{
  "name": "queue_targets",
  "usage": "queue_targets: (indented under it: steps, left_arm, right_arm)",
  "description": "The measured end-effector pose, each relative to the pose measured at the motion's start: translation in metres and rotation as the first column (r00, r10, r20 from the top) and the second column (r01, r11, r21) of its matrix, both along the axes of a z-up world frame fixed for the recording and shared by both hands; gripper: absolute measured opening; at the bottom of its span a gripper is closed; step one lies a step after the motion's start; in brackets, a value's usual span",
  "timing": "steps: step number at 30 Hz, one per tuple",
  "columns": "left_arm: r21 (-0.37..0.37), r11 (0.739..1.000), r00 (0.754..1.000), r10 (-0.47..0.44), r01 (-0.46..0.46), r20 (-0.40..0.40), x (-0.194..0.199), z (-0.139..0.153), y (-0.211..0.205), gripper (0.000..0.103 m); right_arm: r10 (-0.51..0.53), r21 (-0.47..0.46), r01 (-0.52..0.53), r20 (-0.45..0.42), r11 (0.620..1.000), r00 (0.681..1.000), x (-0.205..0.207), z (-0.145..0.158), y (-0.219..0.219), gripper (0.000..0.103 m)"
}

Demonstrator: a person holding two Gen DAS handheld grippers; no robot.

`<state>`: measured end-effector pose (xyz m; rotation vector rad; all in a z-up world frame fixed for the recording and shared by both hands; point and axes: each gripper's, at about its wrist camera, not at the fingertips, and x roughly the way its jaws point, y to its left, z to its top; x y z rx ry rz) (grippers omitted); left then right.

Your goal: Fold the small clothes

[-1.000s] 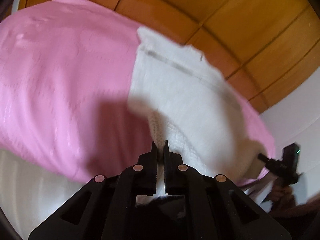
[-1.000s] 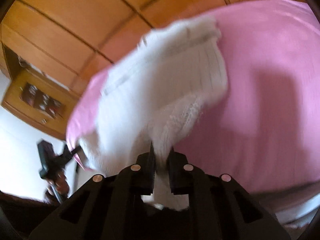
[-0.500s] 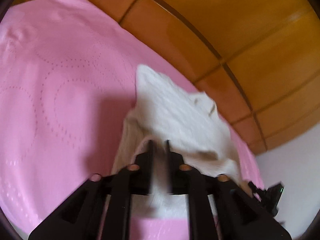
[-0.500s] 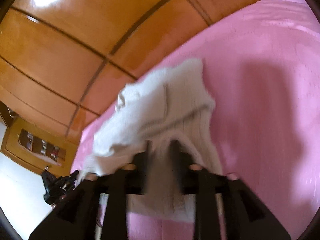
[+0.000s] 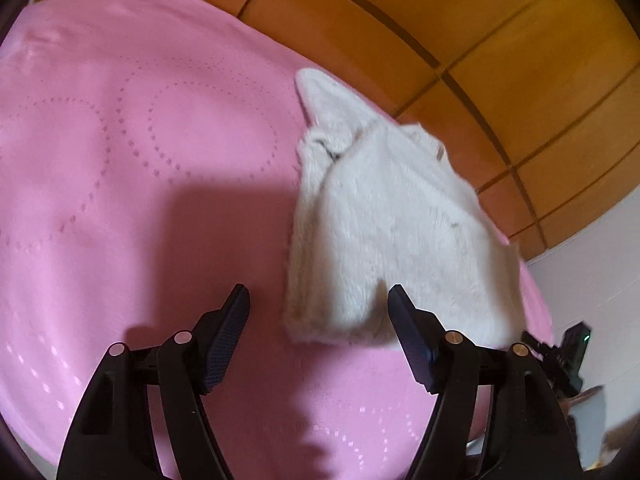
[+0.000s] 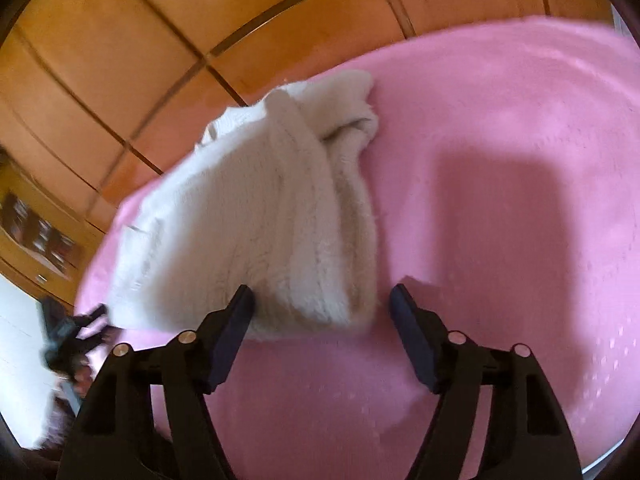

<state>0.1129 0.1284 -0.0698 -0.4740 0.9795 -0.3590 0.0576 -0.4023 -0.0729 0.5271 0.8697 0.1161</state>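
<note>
A small white fluffy knit garment [image 5: 384,232] lies folded on the pink bedspread [image 5: 140,184]. It also shows in the right wrist view [image 6: 256,224]. My left gripper [image 5: 319,300] is open and empty, just above the garment's near left corner. My right gripper [image 6: 322,300] is open and empty, just above the garment's near right edge. In each view the other gripper shows as a dark blurred shape at the bed's side, in the left wrist view [image 5: 568,356] and in the right wrist view [image 6: 68,336].
A wooden panelled headboard [image 5: 460,40] runs behind the bed, also in the right wrist view [image 6: 200,32]. A white wall [image 5: 596,264] is at the right. A wooden cabinet [image 6: 36,236] stands at the left. The pink bedspread spreads wide to the sides [image 6: 520,200].
Both grippers were shut on the white garment, carried it forward and down, then opened. The garment now lies folded on the bedspread and both grippers have drawn back slightly.
</note>
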Motion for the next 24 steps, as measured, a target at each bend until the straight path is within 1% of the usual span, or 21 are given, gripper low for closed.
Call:
queue_targets:
  steps: [1, 2, 3, 4, 5, 7, 10, 13, 15, 17, 19, 20, 22, 23, 24]
  left_arm:
    - [0.012, 1.000, 1.000, -0.021, 0.021, 0.004, 0.000, 0.000, -0.005, 0.051]
    - [0.007, 0.999, 0.998, -0.054, 0.054, -0.013, 0.003, -0.001, -0.010, 0.026]
    - [0.023, 0.998, 0.998, -0.051, 0.052, -0.029, 0.007, -0.002, -0.016, 0.017]
    - [0.049, 0.998, 0.999, -0.041, 0.041, -0.019, 0.006, 0.000, -0.017, 0.013]
    - [0.065, 0.997, 0.999, -0.040, 0.040, -0.007, 0.004, 0.003, -0.019, 0.012]
    - [0.053, 0.998, 1.000, -0.028, 0.028, 0.005, -0.003, 0.011, -0.017, 0.010]
    - [0.040, 0.999, 0.999, -0.023, 0.022, 0.026, -0.019, 0.023, -0.008, 0.009]
    - [0.031, 0.999, 0.999, -0.023, 0.022, 0.028, -0.034, 0.031, -0.007, 0.009]
    - [0.031, 0.999, 0.999, -0.022, 0.021, 0.027, -0.049, 0.034, -0.006, 0.009]
    - [0.022, 1.000, 1.000, -0.019, 0.018, 0.012, -0.065, 0.033, -0.002, 0.009]
    - [0.023, 1.000, 1.000, -0.014, 0.015, -0.028, -0.082, 0.024, 0.001, 0.009]
    - [0.030, 0.999, 0.998, -0.015, 0.017, -0.057, -0.088, 0.018, 0.003, 0.009]
    - [0.107, 0.994, 0.996, 0.000, 0.010, -0.095, -0.096, 0.010, 0.000, 0.011]
    - [0.147, 0.989, 0.995, 0.013, 0.001, -0.095, -0.098, 0.011, -0.001, 0.011]
    - [0.172, 0.985, 0.997, 0.033, -0.019, -0.075, -0.098, 0.015, 0.000, 0.011]
  right_arm:
    - [-0.001, -0.013, 0.001, -0.009, 1.000, 1.000, 0.006, -0.001, 0.004, 0.036]
    - [0.002, -0.025, -0.002, -0.015, 1.000, 1.000, 0.009, 0.000, 0.005, 0.027]
    - [0.005, -0.020, -0.006, -0.019, 1.000, 1.000, 0.011, 0.001, 0.005, 0.018]
    - [0.001, -0.014, -0.001, -0.024, 1.000, 1.000, 0.009, 0.004, 0.005, 0.014]
    - [0.002, -0.012, -0.002, -0.020, 1.000, 1.000, 0.007, 0.009, 0.006, 0.013]
    - [0.017, -0.010, -0.017, 0.001, 1.000, 1.000, -0.002, 0.018, 0.005, 0.011]
    - [0.029, 0.009, -0.030, 0.028, 1.000, 0.999, -0.026, 0.034, 0.001, 0.010]
    - [0.050, 0.019, -0.050, 0.037, 0.999, 0.998, -0.050, 0.044, 0.000, 0.010]
    - [0.065, 0.011, -0.065, 0.025, 0.998, 0.998, -0.064, 0.045, 0.003, 0.010]
    - [0.073, 0.008, -0.073, -0.012, 0.997, 0.997, -0.081, 0.038, 0.003, 0.010]
    - [0.068, 0.023, -0.067, -0.051, 0.998, 0.996, -0.095, 0.027, 0.000, 0.010]
    - [0.075, 0.028, -0.073, -0.076, 0.997, 0.994, -0.101, 0.021, 0.000, 0.011]
    - [0.074, 0.001, -0.074, -0.093, 0.997, 0.993, -0.107, 0.017, 0.002, 0.014]
    - [0.071, -0.009, -0.072, -0.089, 0.997, 0.994, -0.107, 0.020, 0.003, 0.016]
    - [0.045, -0.035, -0.047, -0.072, 0.998, 0.996, -0.107, 0.026, 0.001, 0.025]
